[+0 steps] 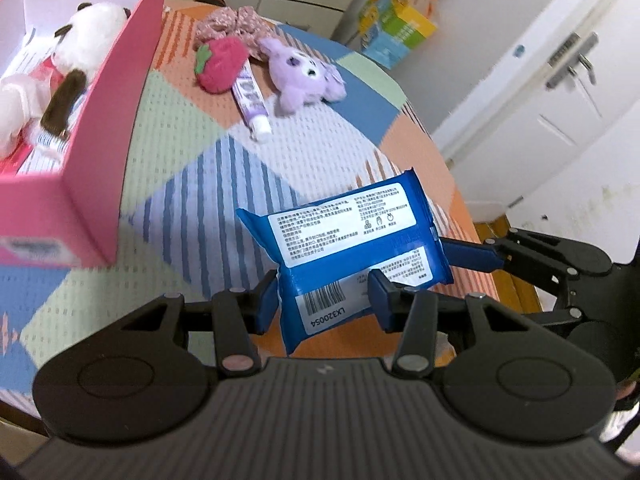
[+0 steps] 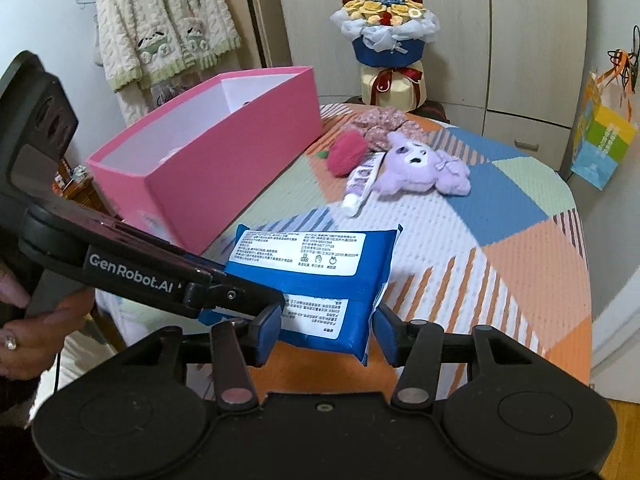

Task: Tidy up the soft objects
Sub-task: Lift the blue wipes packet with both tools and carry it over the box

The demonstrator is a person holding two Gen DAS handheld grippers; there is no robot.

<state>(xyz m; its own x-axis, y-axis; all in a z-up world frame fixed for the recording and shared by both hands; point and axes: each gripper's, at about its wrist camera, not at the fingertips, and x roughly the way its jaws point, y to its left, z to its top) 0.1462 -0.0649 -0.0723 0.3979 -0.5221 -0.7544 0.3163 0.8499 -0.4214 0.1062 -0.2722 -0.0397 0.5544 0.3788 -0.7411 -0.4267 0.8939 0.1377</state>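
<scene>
While left fingers [image 1: 266, 304] clench blue wipes pack [image 1: 348, 236], right fingers [image 2: 386, 332] released; patchwork tablecloth [image 1: 180, 152], white cabinets [image 2: 520, 40].

— Where's the pack [image 2: 316, 264]?

— Just off the table [image 2: 520, 260], label up, its near corner between the right gripper's [image 2: 326, 332] pads. Whether they press it, I can't tell.

— And the left gripper [image 2: 244, 300]?

— In from the left, in a hand [image 2: 36, 328], its tip at the pack's left edge.

— Behind?

— A pink box [image 2: 224, 160], open. Right of it, a strawberry [image 2: 348, 152], a tube [image 2: 360, 184] and a purple plush [image 2: 412, 164], touching.
</scene>
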